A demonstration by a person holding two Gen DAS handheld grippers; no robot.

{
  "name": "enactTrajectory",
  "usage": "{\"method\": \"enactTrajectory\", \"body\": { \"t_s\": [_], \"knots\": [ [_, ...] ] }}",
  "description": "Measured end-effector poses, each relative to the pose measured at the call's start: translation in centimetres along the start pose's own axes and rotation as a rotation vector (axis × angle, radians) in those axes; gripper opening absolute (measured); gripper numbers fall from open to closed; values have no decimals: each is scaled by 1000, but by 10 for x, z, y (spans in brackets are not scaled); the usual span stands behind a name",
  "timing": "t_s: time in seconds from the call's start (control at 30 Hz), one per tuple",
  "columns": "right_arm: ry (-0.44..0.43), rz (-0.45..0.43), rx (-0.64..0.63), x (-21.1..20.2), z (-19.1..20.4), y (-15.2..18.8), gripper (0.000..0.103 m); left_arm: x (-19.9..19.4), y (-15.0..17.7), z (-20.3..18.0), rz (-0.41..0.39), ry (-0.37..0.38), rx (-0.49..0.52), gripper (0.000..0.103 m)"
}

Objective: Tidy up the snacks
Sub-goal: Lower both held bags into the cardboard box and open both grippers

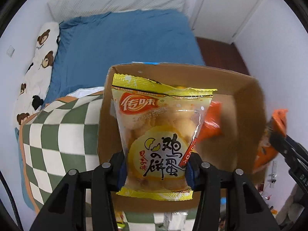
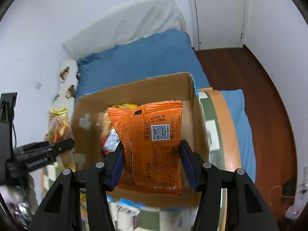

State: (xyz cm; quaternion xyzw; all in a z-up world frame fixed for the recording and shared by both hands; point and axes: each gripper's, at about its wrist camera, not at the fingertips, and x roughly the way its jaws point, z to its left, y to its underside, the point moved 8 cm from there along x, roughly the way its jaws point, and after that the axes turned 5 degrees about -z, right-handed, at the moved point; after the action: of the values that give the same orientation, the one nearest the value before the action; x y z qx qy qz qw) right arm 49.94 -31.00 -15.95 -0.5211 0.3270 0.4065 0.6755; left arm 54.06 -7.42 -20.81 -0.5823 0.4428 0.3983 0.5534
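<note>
My left gripper (image 1: 155, 165) is shut on a yellow egg-biscuit packet (image 1: 159, 134) and holds it upright over the open cardboard box (image 1: 248, 100). My right gripper (image 2: 152, 161) is shut on an orange snack packet (image 2: 154, 146) and holds it over the same box (image 2: 134, 88). An orange packet (image 1: 211, 125) lies inside the box. The right gripper with its orange packet shows at the right of the left wrist view (image 1: 279, 144). The left gripper with the yellow packet (image 2: 57, 123) shows at the left of the right wrist view. More packets (image 2: 109, 134) lie in the box.
The box stands on a green-and-white checked blanket (image 1: 57, 138) on a bed with a blue sheet (image 1: 125, 42). A bear-print pillow (image 1: 38, 63) lies by the left wall. Wooden floor (image 2: 250, 88) and a white door (image 2: 217, 13) are to the right. Loose snack packets (image 2: 125, 213) lie below the box.
</note>
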Motion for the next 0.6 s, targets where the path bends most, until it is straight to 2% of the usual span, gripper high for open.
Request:
{"method": "enactTrajectory", "body": {
  "t_s": [0.3, 0.4, 0.43, 0.47, 0.5, 0.53, 0.6],
  "knots": [
    [90, 97, -57, 76, -9, -29, 57, 65, -13, 19, 120, -66, -7, 46],
    [109, 134, -66, 95, -10, -32, 59, 79, -13, 20, 158, -54, -26, 48],
    [113, 157, -56, 102, -12, -32, 64, 82, -14, 19, 156, -36, -31, 51],
    [117, 171, -52, 107, -13, -30, 70, 83, -16, 19, 148, -25, -34, 62],
    [125, 181, -53, 111, -16, -30, 86, 83, -17, 19, 144, -20, -37, 80],
    [138, 196, -56, 116, -17, -29, 94, 83, -18, 18, 136, -11, -40, 87],
    [133, 205, -48, 118, -17, -26, 94, 81, -20, 17, 119, -11, -36, 90]
  ]
}}
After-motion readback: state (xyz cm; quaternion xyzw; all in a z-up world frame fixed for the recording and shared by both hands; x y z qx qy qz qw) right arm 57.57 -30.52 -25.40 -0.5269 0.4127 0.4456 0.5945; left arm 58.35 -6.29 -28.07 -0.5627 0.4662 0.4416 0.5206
